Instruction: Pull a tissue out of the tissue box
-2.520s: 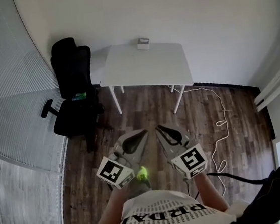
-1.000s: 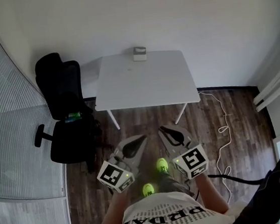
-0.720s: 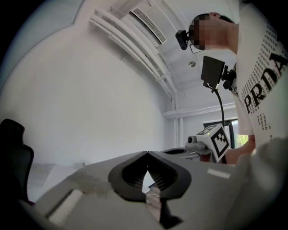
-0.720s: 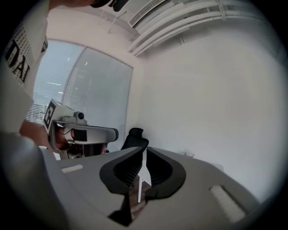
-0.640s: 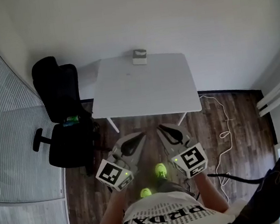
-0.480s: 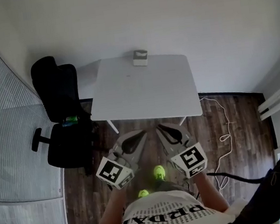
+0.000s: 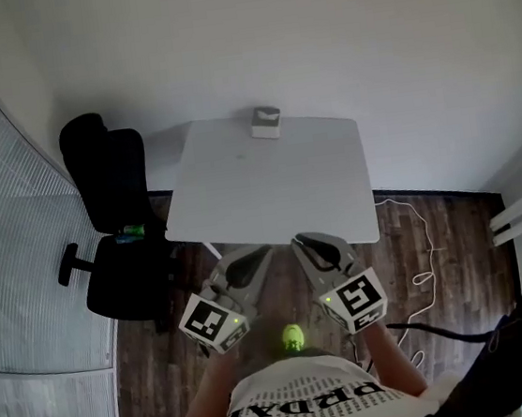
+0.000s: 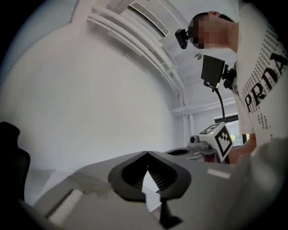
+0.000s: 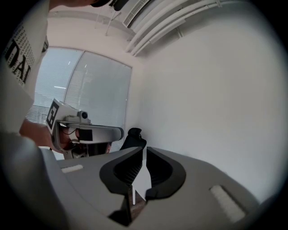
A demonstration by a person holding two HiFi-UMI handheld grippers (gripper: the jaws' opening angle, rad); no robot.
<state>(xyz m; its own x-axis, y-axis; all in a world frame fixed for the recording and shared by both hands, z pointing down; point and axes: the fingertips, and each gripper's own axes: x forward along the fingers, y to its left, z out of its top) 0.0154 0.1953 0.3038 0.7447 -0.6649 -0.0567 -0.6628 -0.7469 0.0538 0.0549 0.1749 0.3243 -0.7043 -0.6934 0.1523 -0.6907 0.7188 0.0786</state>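
Both tools carried low in front of the body, side by side, pointing at the white table (image 7: pixel 268 192).

- Left gripper (image 7: pixel 262 249): jaws closed tip to tip, nothing between them.
- Right gripper (image 7: pixel 296 241): jaws all but together with only a thin slit at the tips, nothing in it.
- Tissue box (image 7: pixel 266 123): stood at the table's far edge, close to the wall (image 7: pixel 316 45) and well apart from both tools. Too small to tell whether a tissue stood proud of its slot.

Risks, as judged from here:
- Box sat across the full depth of the table, so a long reach was likely to bring the jaws in unsteady or off the slot.
- Both jaws were closed. If they were not opened before arrival, they would push the box toward the wall instead of pinching the tissue.
- The box looked light. Pulling with one tool and nothing bracing it would likely lift the whole box.
- A shallow pinch could tear the sheet or slip off it.
- Black office chair (image 7: pixel 115 211) stood just left of the table and could be clipped on the approach. Cable (image 7: pixel 421 230) lay on the floor to the right, well apart.

Against the earliest frame:
- Table had grown larger and nearer, with its near edge now just ahead of the tips.
- Chair had come alongside on the left.
- Box had kept its place on the table.
- Tools had kept the same closed pose.
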